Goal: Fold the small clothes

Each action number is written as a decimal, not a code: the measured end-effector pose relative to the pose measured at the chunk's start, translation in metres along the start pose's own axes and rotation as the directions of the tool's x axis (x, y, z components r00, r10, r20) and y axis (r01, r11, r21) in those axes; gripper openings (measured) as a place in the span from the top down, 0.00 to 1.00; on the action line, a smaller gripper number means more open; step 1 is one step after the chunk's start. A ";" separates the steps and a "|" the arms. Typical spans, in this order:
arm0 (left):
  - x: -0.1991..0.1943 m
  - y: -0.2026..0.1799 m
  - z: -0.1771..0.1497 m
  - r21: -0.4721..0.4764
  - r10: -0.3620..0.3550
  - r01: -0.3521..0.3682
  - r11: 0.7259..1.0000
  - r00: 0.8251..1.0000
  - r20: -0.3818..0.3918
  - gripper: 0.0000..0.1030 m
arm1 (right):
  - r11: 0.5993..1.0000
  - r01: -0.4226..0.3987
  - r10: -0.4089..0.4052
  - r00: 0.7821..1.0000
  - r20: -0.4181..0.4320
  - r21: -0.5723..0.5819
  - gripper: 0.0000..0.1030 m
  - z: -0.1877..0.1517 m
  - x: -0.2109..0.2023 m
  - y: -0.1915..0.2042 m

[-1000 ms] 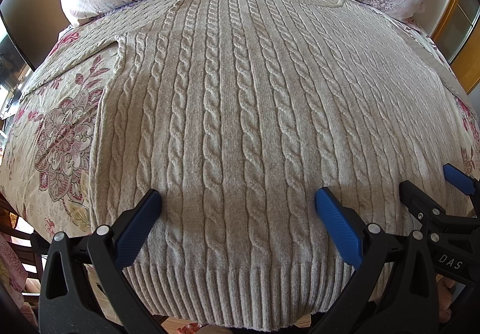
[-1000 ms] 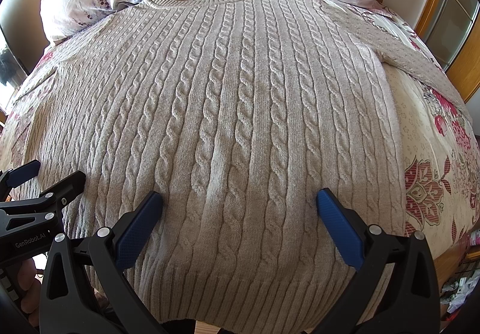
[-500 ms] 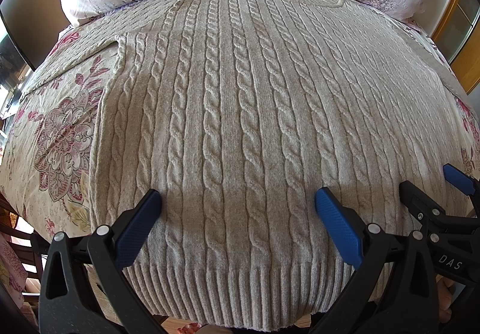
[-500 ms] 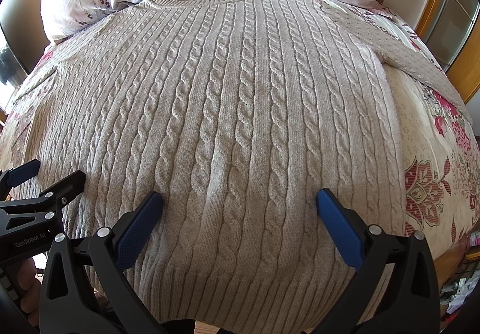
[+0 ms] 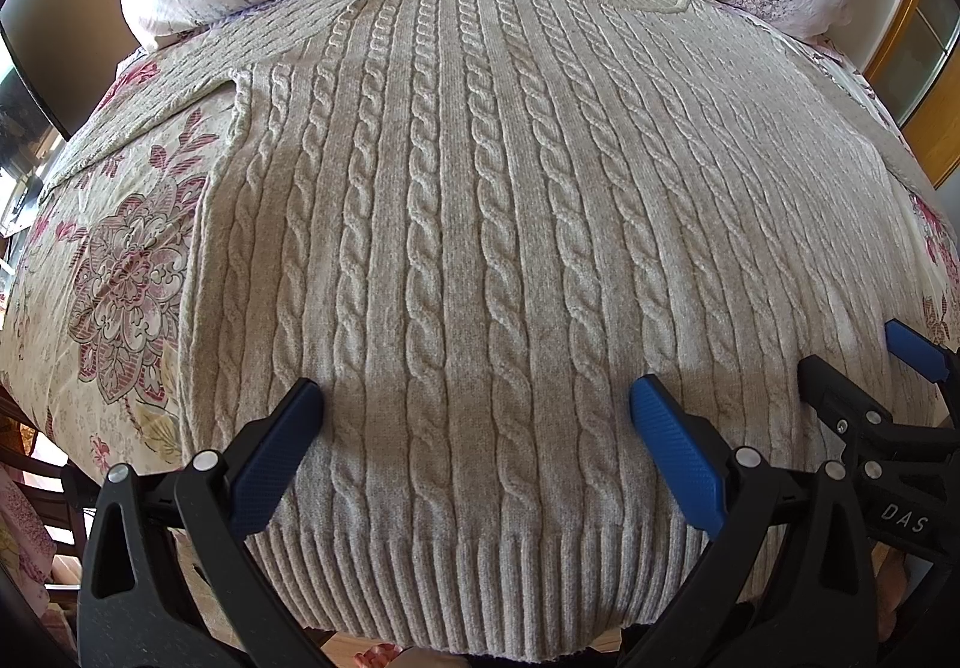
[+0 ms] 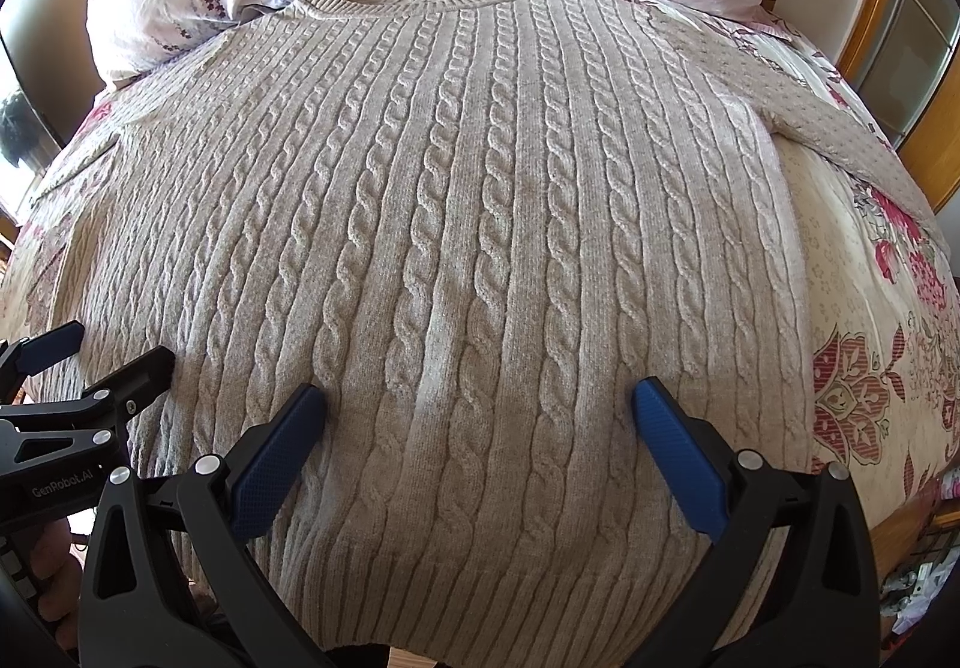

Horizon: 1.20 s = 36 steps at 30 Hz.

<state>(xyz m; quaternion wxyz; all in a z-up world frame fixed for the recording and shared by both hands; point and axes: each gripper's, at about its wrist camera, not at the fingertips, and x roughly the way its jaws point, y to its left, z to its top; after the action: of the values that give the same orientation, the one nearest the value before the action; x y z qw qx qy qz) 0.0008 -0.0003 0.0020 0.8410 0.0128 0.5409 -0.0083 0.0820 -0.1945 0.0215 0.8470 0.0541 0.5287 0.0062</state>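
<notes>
No visible change across the frames: both claws, left claw [image 5: 477, 404] and right claw [image 6: 480, 407], sit at frame bottom over the sweater [image 5: 480, 248] hem exactly as before, jaws spread wide; sweater unmoved.

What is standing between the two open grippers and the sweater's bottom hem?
Nothing visible. The sweater lies flat on the floral bedspread, and its ribbed hem is uncovered. The left gripper and the right gripper are both open above it, side by side.

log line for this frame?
phase: pre-grasp | sweater: flat on bed, unfolded | left tongs: open over hem | right tongs: open over hem
</notes>
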 end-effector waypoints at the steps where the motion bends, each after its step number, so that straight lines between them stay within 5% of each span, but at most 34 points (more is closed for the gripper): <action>1: 0.000 0.000 0.001 -0.001 0.001 -0.001 1.000 1.000 -0.001 0.02 | 1.000 -0.002 0.002 1.000 0.002 -0.002 0.01 -0.001 0.002 0.001; 7: 0.004 0.000 0.004 0.001 0.003 -0.003 1.000 1.000 0.009 0.02 | 0.993 -0.118 0.117 0.992 0.040 0.024 0.01 0.008 -0.002 -0.016; 10: 0.004 0.002 0.005 0.003 -0.005 0.005 1.000 1.000 0.025 0.02 | 0.968 -0.210 0.201 0.977 0.074 0.135 0.01 0.021 -0.009 -0.045; 14: 0.005 0.003 0.009 -0.009 -0.014 0.014 1.000 0.999 0.031 0.02 | 0.917 -0.257 0.210 0.961 0.181 0.304 0.01 0.040 -0.019 -0.104; 19: 0.007 0.005 0.016 -0.038 -0.021 0.022 0.999 1.000 0.019 0.02 | 0.746 -0.366 0.225 0.925 0.307 0.557 0.10 0.053 -0.021 -0.204; 27: 0.005 0.018 0.023 -0.152 -0.084 0.092 0.984 0.995 0.060 0.02 | 0.377 -0.428 0.123 0.902 0.413 0.822 0.54 0.034 0.004 -0.328; 36: 0.006 0.017 0.028 -0.189 -0.063 0.076 0.979 0.995 0.073 0.02 | 0.297 -0.390 0.066 0.919 0.388 0.872 0.55 0.029 0.025 -0.367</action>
<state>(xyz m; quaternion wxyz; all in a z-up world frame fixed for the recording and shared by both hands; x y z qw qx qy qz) 0.0298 0.0159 0.0082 0.8551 -0.0875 0.5108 0.0140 0.1020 -0.5597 -0.0245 0.7140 0.6070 0.2960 -0.1849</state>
